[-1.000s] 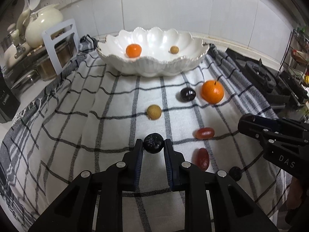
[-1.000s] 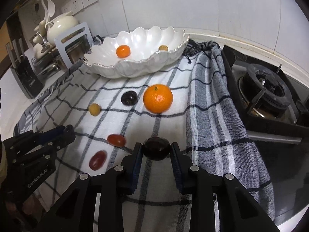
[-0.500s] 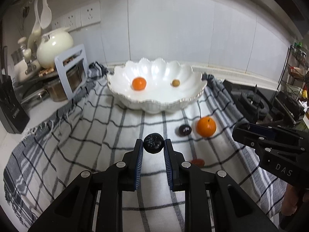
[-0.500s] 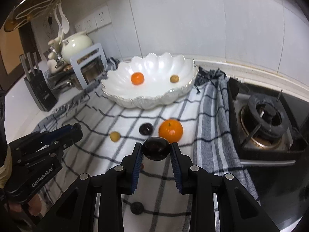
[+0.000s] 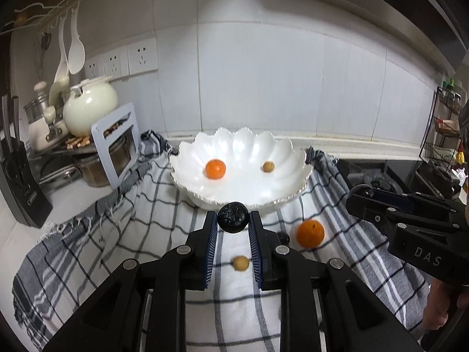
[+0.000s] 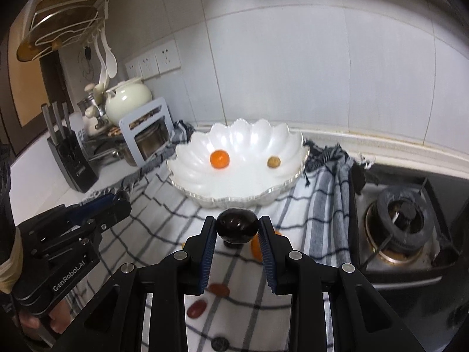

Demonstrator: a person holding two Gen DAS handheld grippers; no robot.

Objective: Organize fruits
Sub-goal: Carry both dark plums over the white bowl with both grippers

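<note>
Left wrist view: the left gripper (image 5: 233,225) pinches a bumpy black round fruit (image 5: 233,216), now lifted from the checked cloth (image 5: 152,226) toward the scalloped white bowl (image 5: 293,187). Right wrist view: the right gripper (image 6: 237,230) clamps a glossy dark plum (image 6: 237,226), likewise raised nearer the bowl.

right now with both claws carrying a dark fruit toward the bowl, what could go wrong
Each round fruit sits only at the very tips: the left claw on a bumpy dark fruit, the right claw on a glossy dark plum. Either could squirt out and roll off the checked cloth. Both head for the same scalloped white bowl, so the claws might collide over it.
</note>
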